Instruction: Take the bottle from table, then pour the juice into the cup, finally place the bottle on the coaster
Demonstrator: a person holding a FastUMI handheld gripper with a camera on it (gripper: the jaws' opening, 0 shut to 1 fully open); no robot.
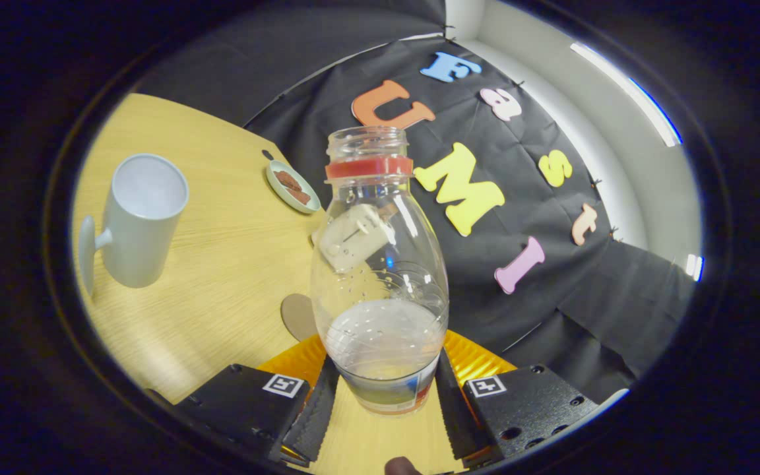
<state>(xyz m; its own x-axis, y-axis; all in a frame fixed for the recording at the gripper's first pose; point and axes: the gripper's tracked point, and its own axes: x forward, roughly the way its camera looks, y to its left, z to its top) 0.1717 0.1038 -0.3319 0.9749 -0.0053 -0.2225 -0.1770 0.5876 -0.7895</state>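
The gripper [385, 396] is closed on the bottle [380, 277], its two fingers pressing on the lower part of the bottle from either side; the bottle is clear plastic, uncapped, with a red ring [369, 167] just below its open mouth, and it stands roughly upright between the fingers, its neck pointing away from them; a shallow layer of pale juice [380, 330] sits in its lower part, and a label band wraps its base; small droplets cling to the inside of the wall; the bottle appears lifted off the wooden table [221, 264], though its base is too close to the fingers to be sure; a round brown coaster [297, 315] lies on the table just beside the bottle, partly hidden behind it; the pale cup [139, 221], with its handle turned outward, stands well apart on the far side of the coaster, open mouth up and tilted in this view; beyond the bottle, near the table's far edge, a small dish [293, 186] holds some brown pieces; the table's edge meets the dark cloth wall behind the bottle.
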